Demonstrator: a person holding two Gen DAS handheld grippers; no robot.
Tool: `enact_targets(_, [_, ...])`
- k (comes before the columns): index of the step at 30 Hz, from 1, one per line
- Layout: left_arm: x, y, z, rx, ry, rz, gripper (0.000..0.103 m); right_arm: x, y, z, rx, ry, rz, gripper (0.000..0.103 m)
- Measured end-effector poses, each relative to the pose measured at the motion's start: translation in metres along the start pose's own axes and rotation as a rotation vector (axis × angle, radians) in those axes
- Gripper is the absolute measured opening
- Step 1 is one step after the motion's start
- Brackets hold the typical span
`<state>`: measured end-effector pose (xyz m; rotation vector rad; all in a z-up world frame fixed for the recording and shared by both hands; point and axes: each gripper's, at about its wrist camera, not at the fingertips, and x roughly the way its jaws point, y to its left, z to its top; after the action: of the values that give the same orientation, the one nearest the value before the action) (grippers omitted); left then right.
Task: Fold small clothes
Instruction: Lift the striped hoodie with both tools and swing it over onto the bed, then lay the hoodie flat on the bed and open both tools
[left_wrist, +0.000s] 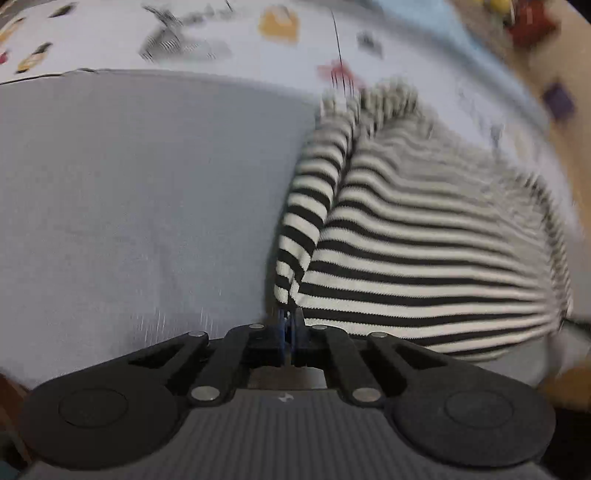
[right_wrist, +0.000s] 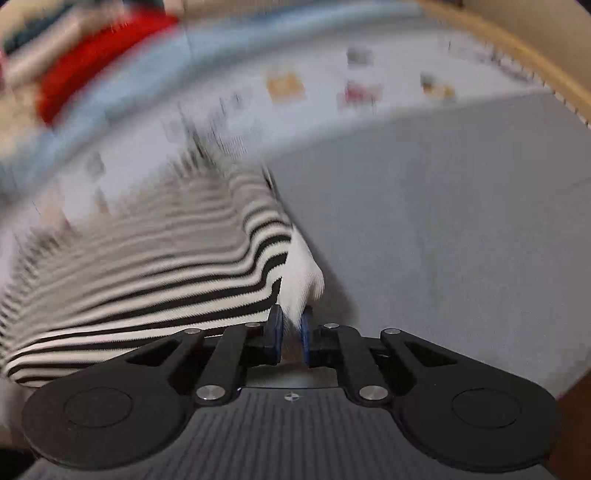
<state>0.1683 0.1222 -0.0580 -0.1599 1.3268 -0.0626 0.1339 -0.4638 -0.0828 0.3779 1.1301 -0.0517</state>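
A black-and-white striped garment (left_wrist: 424, 240) lies on a grey cloth surface (left_wrist: 129, 203). In the left wrist view it spreads to the right, and my left gripper (left_wrist: 290, 317) is shut on its near left corner, where a folded striped edge runs down into the jaws. In the right wrist view the same striped garment (right_wrist: 147, 266) spreads to the left. My right gripper (right_wrist: 291, 325) is shut on its white ribbed hem corner (right_wrist: 304, 273). Both views are blurred by motion.
Beyond the grey cloth lies a white sheet with small printed pictures (left_wrist: 277, 22). A red item (right_wrist: 99, 55) lies at the far left in the right wrist view, and a wooden edge (right_wrist: 517, 48) curves along the far right.
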Motion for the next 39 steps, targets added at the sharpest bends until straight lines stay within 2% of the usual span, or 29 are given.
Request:
enact_targets(2, [0.002,-0.012,-0.002,0.072,0.009,0.037,0.006,0.016,0.003,-0.005,-0.024,0.079,-0.048,0.01])
enact_targets(4, [-0.01,-0.021,0.0,0.105,-0.056,0.049,0.008,0.017,0.009,-0.006,-0.04,0.077,-0.062,0.013])
enact_targets(5, [-0.019,-0.024,0.001,0.108,-0.108,0.054,0.018,0.014,0.011,-0.005,-0.05,0.061,-0.08,0.015])
enact_targets(6, [-0.029,-0.027,0.002,0.106,-0.165,0.048,0.029,0.009,0.014,-0.004,-0.063,0.028,-0.104,0.017])
enact_targets(7, [-0.038,-0.03,0.004,0.101,-0.22,0.023,0.034,-0.002,0.018,-0.002,-0.084,-0.037,-0.127,0.018])
enact_targets(9, [-0.045,-0.04,0.004,0.108,-0.277,-0.036,0.04,-0.022,0.027,0.0,-0.122,-0.163,-0.108,0.022])
enact_targets(10, [-0.045,-0.046,0.005,0.126,-0.28,-0.056,0.04,-0.03,0.031,0.0,-0.138,-0.212,-0.062,0.023])
enact_targets(11, [-0.043,-0.054,0.003,0.153,-0.276,-0.066,0.042,-0.031,0.034,0.002,-0.149,-0.223,-0.017,0.024])
enact_targets(13, [-0.034,-0.07,0.001,0.223,-0.252,-0.053,0.045,-0.027,0.042,0.0,-0.185,-0.178,0.073,0.026])
enact_targets(14, [-0.024,-0.078,0.003,0.255,-0.23,-0.038,0.051,-0.021,0.048,-0.002,-0.217,-0.149,0.086,0.026])
enact_targets(15, [-0.007,-0.088,0.004,0.281,-0.19,-0.011,0.062,-0.015,0.053,-0.005,-0.259,-0.119,0.078,0.026])
enact_targets(17, [0.026,-0.094,0.0,0.303,-0.072,0.066,0.071,0.009,0.061,-0.011,-0.328,0.006,0.03,0.031])
enact_targets(18, [0.038,-0.096,-0.001,0.312,-0.021,0.116,0.071,0.023,0.061,-0.015,-0.35,0.084,-0.011,0.032])
enact_targets(19, [0.04,-0.097,0.002,0.308,-0.013,0.144,0.071,0.031,0.06,-0.018,-0.37,0.131,-0.047,0.032])
enact_targets(20, [0.036,-0.1,0.005,0.307,-0.049,0.134,0.071,0.033,0.062,-0.018,-0.392,0.134,-0.061,0.032])
enact_targets(23, [0.014,-0.109,0.012,0.286,-0.204,0.129,0.071,0.022,0.065,-0.008,-0.351,0.077,-0.027,0.032])
enact_targets(25, [0.001,-0.119,0.019,0.262,-0.298,0.094,0.071,0.008,0.069,-0.004,-0.334,0.006,0.022,0.032])
enact_targets(27, [-0.004,-0.134,0.025,0.27,-0.376,0.062,0.072,-0.004,0.079,0.0,-0.341,-0.091,0.063,0.032])
enact_targets(29, [0.001,-0.151,0.034,0.292,-0.405,0.028,0.072,-0.01,0.09,0.006,-0.346,-0.161,0.107,0.032])
enact_targets(32, [0.008,-0.175,0.041,0.333,-0.397,-0.042,0.071,-0.007,0.112,0.015,-0.351,-0.201,0.157,0.032])
enact_targets(34, [0.014,-0.185,0.046,0.368,-0.37,-0.059,0.066,0.001,0.128,0.02,-0.354,-0.194,0.184,0.032])
enact_targets(35, [0.023,-0.188,0.048,0.38,-0.353,-0.063,0.059,0.008,0.136,0.024,-0.358,-0.181,0.189,0.032])
enact_targets(36, [0.031,-0.191,0.05,0.388,-0.327,-0.052,0.049,0.013,0.141,0.025,-0.363,-0.169,0.185,0.032])
enact_targets(38, [0.055,-0.192,0.055,0.388,-0.239,0.008,0.039,0.032,0.152,0.031,-0.376,-0.13,0.151,0.032])
enact_targets(39, [0.064,-0.188,0.059,0.379,-0.2,0.038,0.037,0.043,0.158,0.031,-0.376,-0.107,0.123,0.032])
